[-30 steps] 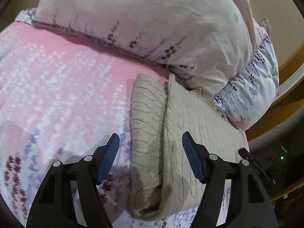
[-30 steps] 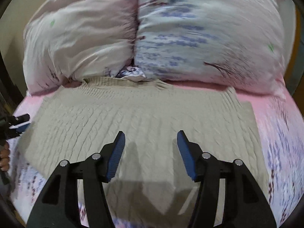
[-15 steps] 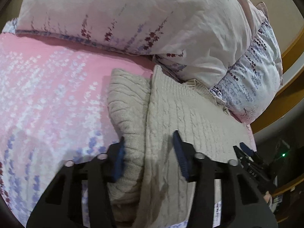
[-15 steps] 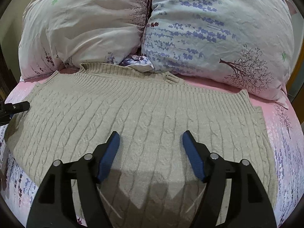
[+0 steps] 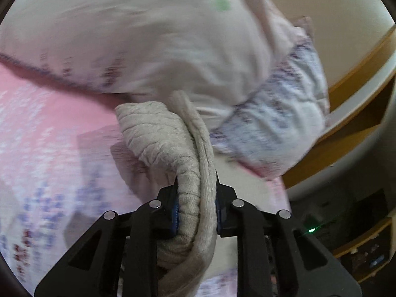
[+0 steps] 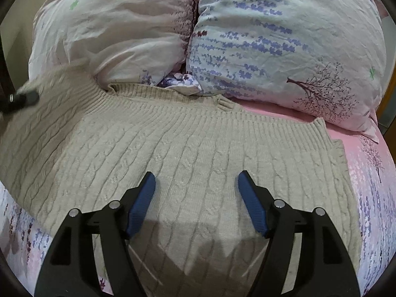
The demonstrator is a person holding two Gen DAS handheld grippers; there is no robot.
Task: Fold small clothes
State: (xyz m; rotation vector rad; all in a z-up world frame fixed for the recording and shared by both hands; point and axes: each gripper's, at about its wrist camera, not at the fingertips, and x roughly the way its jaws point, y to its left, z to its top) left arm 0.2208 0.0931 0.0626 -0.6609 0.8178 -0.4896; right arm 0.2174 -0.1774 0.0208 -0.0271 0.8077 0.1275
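Note:
A beige cable-knit sweater (image 6: 173, 153) lies spread on the pink floral bed sheet (image 6: 371, 173), its ribbed hem toward the pillows. My left gripper (image 5: 195, 203) is shut on the sweater's left edge (image 5: 173, 138), with the sleeve and body bunched between its blue pads, lifted off the bed. In the right wrist view the left gripper (image 6: 22, 99) shows at the far left with the raised, blurred edge. My right gripper (image 6: 196, 185) is open and empty, low over the middle of the sweater.
Two large floral pillows (image 6: 118, 29) (image 6: 284, 37) stand against the head of the bed, touching the sweater's far edge. A wooden bed frame and shelving (image 5: 358, 79) lie off the bed's right side in the left wrist view.
My left gripper has closed on the sweater's left edge and lifted it off the sheet. My right gripper has stayed open, creeping slightly forward over the sweater.

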